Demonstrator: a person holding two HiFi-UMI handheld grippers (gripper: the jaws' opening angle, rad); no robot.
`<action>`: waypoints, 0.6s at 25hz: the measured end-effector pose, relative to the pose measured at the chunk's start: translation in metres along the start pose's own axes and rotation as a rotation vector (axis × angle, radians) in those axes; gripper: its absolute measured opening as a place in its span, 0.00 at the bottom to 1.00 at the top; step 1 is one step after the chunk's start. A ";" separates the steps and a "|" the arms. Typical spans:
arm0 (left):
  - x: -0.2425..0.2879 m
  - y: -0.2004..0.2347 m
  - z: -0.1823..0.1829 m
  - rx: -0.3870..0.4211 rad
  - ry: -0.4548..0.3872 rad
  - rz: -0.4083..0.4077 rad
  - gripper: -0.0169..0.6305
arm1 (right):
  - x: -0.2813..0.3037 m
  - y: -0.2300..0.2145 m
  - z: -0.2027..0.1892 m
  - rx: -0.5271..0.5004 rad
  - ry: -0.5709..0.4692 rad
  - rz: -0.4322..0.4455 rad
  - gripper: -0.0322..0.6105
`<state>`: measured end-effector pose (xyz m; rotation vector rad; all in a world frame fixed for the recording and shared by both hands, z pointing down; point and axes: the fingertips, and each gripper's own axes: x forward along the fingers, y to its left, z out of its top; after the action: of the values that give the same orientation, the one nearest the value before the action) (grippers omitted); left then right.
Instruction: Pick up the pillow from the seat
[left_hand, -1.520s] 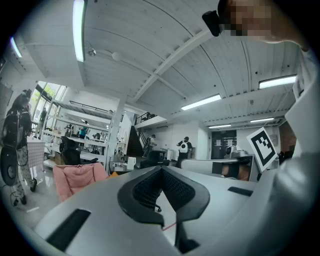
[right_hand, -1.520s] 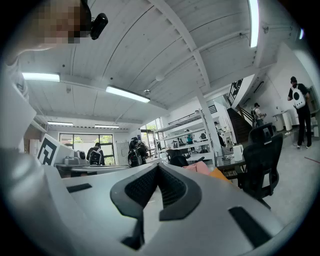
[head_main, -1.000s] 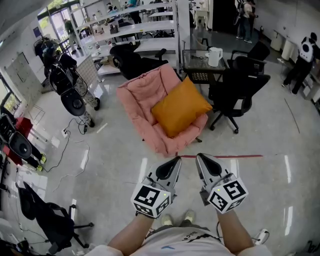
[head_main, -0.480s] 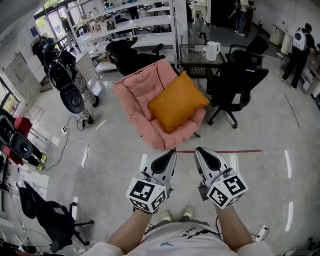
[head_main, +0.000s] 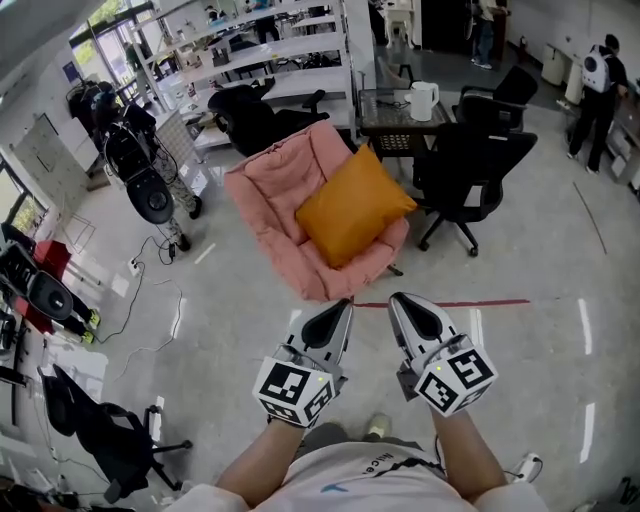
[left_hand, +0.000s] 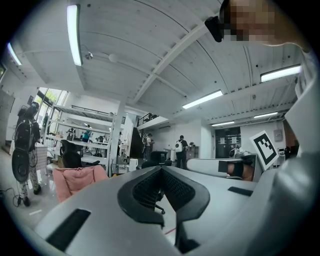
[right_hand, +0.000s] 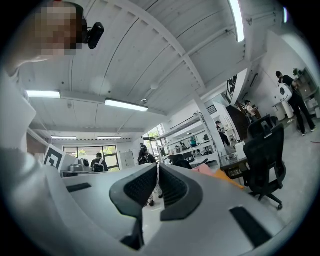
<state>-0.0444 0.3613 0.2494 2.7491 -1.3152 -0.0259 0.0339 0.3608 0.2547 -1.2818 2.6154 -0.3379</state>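
1. Left gripper (head_main: 342, 308): jaws together, empty, held low near the body.
2. Right gripper (head_main: 400, 305): likewise closed on nothing.
3. Pillow (head_main: 352, 208): orange, leaning in the pink seat (head_main: 262, 190), well ahead, untouched.
4. Risk: jaws that arrive closed would likely shove the soft pillow aside. The black office chair (head_main: 470, 165) beside it may snag the right gripper.

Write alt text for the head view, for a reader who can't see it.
An orange pillow lies on a pink cushioned seat in a workshop, untouched. Nearer the camera, the person's left claw and right claw, both shut and empty, point toward it from short of the seat.
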 end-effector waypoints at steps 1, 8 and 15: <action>0.002 -0.002 -0.001 0.003 0.003 0.002 0.04 | -0.001 -0.003 0.000 0.004 -0.001 0.000 0.08; 0.016 0.006 -0.004 0.009 0.010 0.013 0.04 | 0.009 -0.016 -0.003 0.015 0.001 0.002 0.08; 0.046 0.033 -0.010 0.003 0.010 -0.001 0.04 | 0.040 -0.038 -0.011 0.017 0.026 -0.018 0.08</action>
<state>-0.0406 0.3060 0.2633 2.7483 -1.3127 -0.0101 0.0356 0.3076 0.2729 -1.3049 2.6179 -0.3807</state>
